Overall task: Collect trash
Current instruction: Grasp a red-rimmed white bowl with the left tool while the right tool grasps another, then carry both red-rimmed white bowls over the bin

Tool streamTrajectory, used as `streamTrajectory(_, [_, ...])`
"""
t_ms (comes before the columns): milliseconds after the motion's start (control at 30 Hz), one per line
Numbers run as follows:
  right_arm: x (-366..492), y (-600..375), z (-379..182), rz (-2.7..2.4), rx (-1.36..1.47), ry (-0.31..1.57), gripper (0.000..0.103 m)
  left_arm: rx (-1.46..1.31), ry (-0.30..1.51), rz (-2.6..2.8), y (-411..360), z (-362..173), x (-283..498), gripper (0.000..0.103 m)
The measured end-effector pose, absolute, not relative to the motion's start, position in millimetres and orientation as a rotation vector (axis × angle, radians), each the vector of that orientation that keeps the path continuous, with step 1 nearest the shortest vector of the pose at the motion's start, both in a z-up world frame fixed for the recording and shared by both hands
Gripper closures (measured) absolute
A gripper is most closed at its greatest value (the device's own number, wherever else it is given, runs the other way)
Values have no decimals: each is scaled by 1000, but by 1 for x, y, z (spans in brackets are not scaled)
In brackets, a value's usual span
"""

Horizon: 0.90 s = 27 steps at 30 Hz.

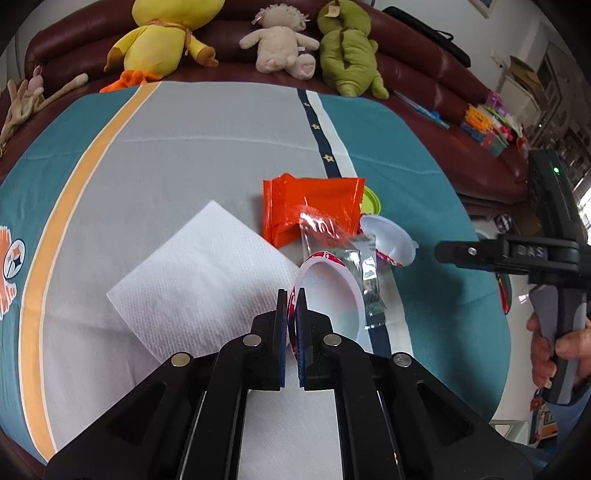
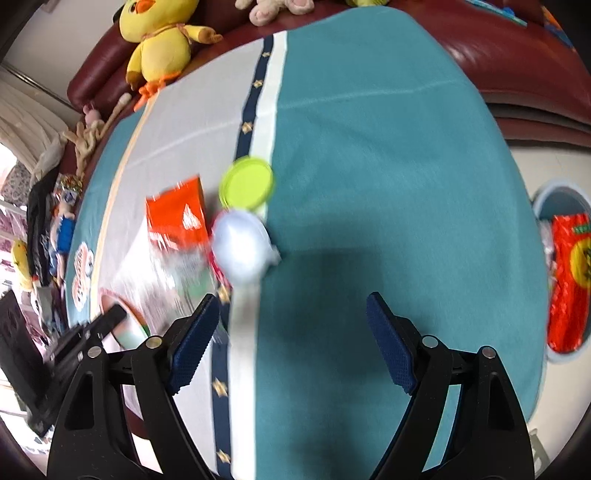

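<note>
We see our left gripper (image 1: 291, 295) closed tight on the rim of a white plastic cup (image 1: 332, 299) with a red printed wall, the two blue pads pinching that rim between them. Taking this cup as our landmark: a white paper napkin (image 1: 199, 273) lies flat just to its left on the cloth-covered bench (image 1: 177, 155), a clear crinkled wrapper (image 1: 347, 254) lies against its far right side, and an orange foil packet (image 1: 314, 206) sits just beyond that wrapper. A second white cup (image 1: 391, 240) lies on its side to the right of the wrapper, and a lime-green lid (image 1: 371, 201) peeks out behind the orange packet. In the right wrist view, which is blurred, our right gripper (image 2: 291, 325) stands wide apart with nothing between its blue pads, hovering over the teal part of the cloth; the tipped white cup (image 2: 240, 247), the lime-green lid (image 2: 246, 182) and the orange packet (image 2: 177, 214) all lie beyond its left finger. At the far right edge of that view, off the bench, a round bin (image 2: 554, 199) holds a red bag (image 2: 569, 284). Well beyond the held cup, a yellow duck plush (image 1: 159, 40), a beige plush (image 1: 277, 40) and a green plush (image 1: 347, 48) sit on a dark red sofa (image 1: 74, 33). A hand (image 1: 546, 347) grips the right gripper's handle.
</note>
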State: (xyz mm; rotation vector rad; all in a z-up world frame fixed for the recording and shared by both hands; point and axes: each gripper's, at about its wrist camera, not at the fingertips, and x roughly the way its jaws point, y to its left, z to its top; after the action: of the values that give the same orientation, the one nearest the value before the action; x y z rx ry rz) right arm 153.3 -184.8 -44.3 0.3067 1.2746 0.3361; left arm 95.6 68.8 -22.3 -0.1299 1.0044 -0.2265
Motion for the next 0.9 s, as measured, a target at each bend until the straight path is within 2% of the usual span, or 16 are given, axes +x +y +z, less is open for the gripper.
streamTrajectory(100, [172, -168, -51, 359, 284, 1291, 50, -138, 1011, -228, 73, -22, 103, 98])
streamTrajectory(233, [185, -149, -60, 383, 253, 1312, 60, -159, 1022, -227, 80, -22, 112, 98])
streamTrajectory(267, [187, -145, -62, 385, 240, 1312, 69, -162, 1023, -227, 81, -21, 113, 98])
streamTrajectory(300, [188, -141, -63, 389, 224, 1312, 84, -163, 1024, -227, 82, -21, 114, 98])
streamTrajectory(367, [187, -137, -66, 383, 198, 1319, 95, -159, 1024, -228, 81, -18, 116, 98])
streamTrajectory(633, [177, -177, -47, 341, 252, 1251, 95, -135, 1010, -280, 53, -7, 121, 98])
streamTrajectory(900, [153, -244, -30, 277, 338, 1204, 95, -62, 1006, -380, -16, 1, 125, 98])
